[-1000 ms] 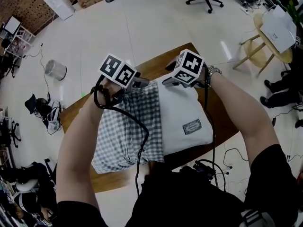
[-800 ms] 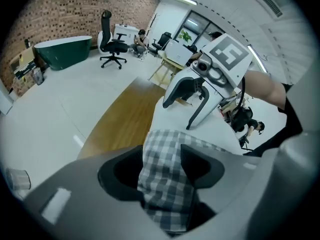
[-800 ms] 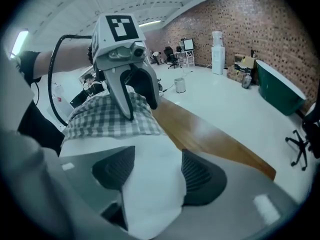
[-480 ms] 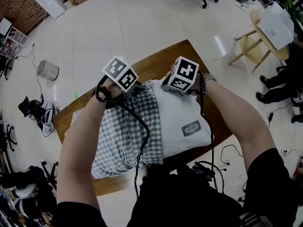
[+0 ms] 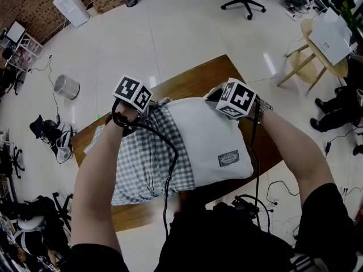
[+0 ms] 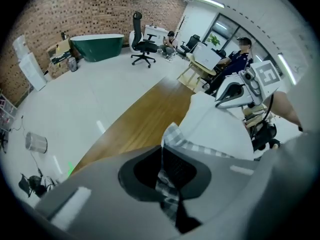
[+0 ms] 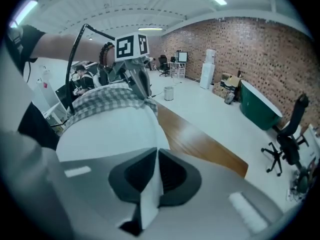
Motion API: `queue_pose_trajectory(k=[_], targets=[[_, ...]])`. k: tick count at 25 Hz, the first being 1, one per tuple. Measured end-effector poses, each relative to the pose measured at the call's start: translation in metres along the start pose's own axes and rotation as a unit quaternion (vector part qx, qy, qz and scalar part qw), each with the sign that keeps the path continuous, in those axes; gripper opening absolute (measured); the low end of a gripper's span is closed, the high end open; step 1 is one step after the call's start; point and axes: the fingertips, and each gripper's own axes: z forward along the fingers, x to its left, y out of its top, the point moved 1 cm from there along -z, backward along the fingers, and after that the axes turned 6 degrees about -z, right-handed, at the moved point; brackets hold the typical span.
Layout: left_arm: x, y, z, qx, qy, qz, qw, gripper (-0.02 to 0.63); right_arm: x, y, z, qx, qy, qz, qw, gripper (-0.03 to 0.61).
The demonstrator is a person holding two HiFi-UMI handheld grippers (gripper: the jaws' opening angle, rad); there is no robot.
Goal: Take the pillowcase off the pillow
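A brown wooden table (image 5: 193, 81) stands on a pale floor. The white pillow (image 5: 207, 135) lies on the table and fills most of the right half of its top. The pillowcase (image 5: 144, 163) is grey and white checked cloth. It lies crumpled on the left half of the table, and the left side of the pillow goes in under it. The right side of the pillow sticks out bare.

The left gripper (image 6: 163, 159) is up at the far edge of the table, a bit left of the middle. Its jaws have just been closing, and now they are squeezed tight on a fold of the checked pillowcase. The cloth pokes out past the tips and hangs down between the pads.

The right gripper (image 7: 156, 156) is at the far edge of the table too, over toward the right. Its jaws have just been closing as well, and they pinch a flap of the white pillow cloth between them.

Both arms reach over the table from its near side. A black cable (image 5: 170, 169) runs from the left gripper across the checked cloth to the near edge of the table. A small grey label (image 5: 228, 158) sits on the pillow, toward the near right corner of the table. A white bin (image 5: 66, 85) stands on the floor, well off from the left end of the table
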Motion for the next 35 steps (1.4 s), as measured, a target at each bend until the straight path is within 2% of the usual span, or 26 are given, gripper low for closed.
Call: queue_pose_trajectory(k=[7,11,16,19,22,25,28,35], targets=[[0.031,-0.042,-0.025,-0.005,0.082,-0.04,0.9958,0.011,0.005,-0.017,-0.022,0.023,-0.062,-0.014,0.998,0.008],[0.027,-0.051,-0.03,-0.031,0.084,-0.063,0.994,0.011,-0.004,-0.028,-0.03,0.024,-0.096,0.008,0.995,0.009],[0.013,-0.05,-0.032,-0.06,0.108,-0.018,0.9922,0.016,0.002,-0.022,-0.012,0.017,-0.117,0.01,0.993,0.015],[0.001,-0.047,-0.038,-0.096,0.123,0.0,0.9878,0.05,0.007,-0.016,-0.01,-0.006,-0.135,0.022,0.991,0.1],[-0.011,-0.041,-0.05,-0.132,0.135,0.012,0.982,0.126,0.01,-0.01,-0.021,-0.025,-0.148,0.027,0.988,0.173],[-0.026,-0.044,-0.062,-0.164,0.145,0.016,0.9755,0.16,0.024,-0.012,-0.033,-0.034,-0.153,0.023,0.987,0.175],[-0.042,-0.057,-0.069,-0.186,0.156,0.015,0.97,0.163,0.045,-0.015,-0.043,-0.044,-0.157,0.01,0.987,0.175],[-0.082,-0.099,-0.088,-0.238,0.159,-0.016,0.9581,0.164,0.11,-0.011,-0.051,-0.064,-0.14,-0.024,0.988,0.212]])
